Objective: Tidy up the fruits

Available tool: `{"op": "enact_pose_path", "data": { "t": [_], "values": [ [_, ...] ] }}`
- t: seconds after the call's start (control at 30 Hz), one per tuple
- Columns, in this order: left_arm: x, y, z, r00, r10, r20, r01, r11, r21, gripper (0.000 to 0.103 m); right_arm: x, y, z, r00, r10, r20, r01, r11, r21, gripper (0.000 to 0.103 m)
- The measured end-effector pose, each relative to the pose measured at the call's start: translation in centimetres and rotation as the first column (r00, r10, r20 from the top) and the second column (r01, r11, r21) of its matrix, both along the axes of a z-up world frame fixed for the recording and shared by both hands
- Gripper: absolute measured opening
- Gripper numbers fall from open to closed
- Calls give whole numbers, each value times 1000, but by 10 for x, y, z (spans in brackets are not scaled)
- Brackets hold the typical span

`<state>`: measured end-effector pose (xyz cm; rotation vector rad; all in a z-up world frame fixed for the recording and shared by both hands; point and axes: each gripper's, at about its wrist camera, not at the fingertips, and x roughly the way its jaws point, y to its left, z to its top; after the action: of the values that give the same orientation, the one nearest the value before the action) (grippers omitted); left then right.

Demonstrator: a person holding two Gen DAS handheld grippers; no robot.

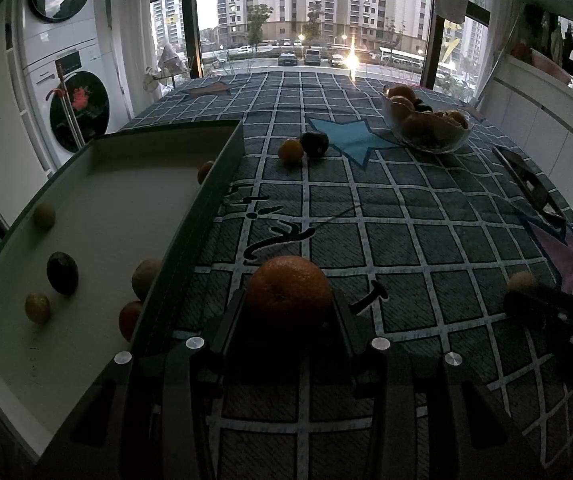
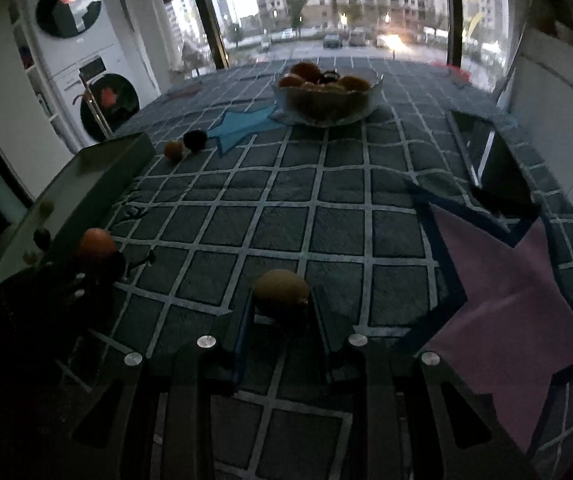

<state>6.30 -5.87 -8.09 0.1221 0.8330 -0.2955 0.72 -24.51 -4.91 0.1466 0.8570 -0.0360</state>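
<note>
The left hand-held gripper is clamped narrowly on a round, dimpled orange fruit, its two dark fingers pressing the fruit's flanks, and the fruit hangs just to the right of the near corner of the shallow white cardboard tray with dark outer walls. So the drop spot lies directly to this gripper's left, across the tray's tall side wall, which is the one thing the fruit must clear. The right hand-held gripper is closed on a small brownish-green oval fruit, whose long axis runs across the fingers; it sits farther right over the dark checked quilted cloth covering the bench, so the left one is clearly the nearer to the tray. In my judgement the orange goes in first, with the right gripper waiting behind it, since its path to the tray passes through the left gripper's place. Inside the tray lie several fruits already: a dark plum-like one, two small yellowish ones, a pale oval one and a reddish one against the near wall, leaving open floor in the middle. Beyond, a small orange fruit and a dark round fruit touch on the cloth, and a clear glass bowl of fruit stands well apart near the window.
</note>
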Motion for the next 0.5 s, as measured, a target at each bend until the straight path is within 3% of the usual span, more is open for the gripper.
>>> {"op": "enact_pose_path", "data": {
  "t": [0.5],
  "values": [
    [-1, 0, 0, 1000, 1, 0, -1, 1000, 0, 42, -1, -6, 0, 1000, -2, 22, 0, 998, 55, 30]
  ]
}}
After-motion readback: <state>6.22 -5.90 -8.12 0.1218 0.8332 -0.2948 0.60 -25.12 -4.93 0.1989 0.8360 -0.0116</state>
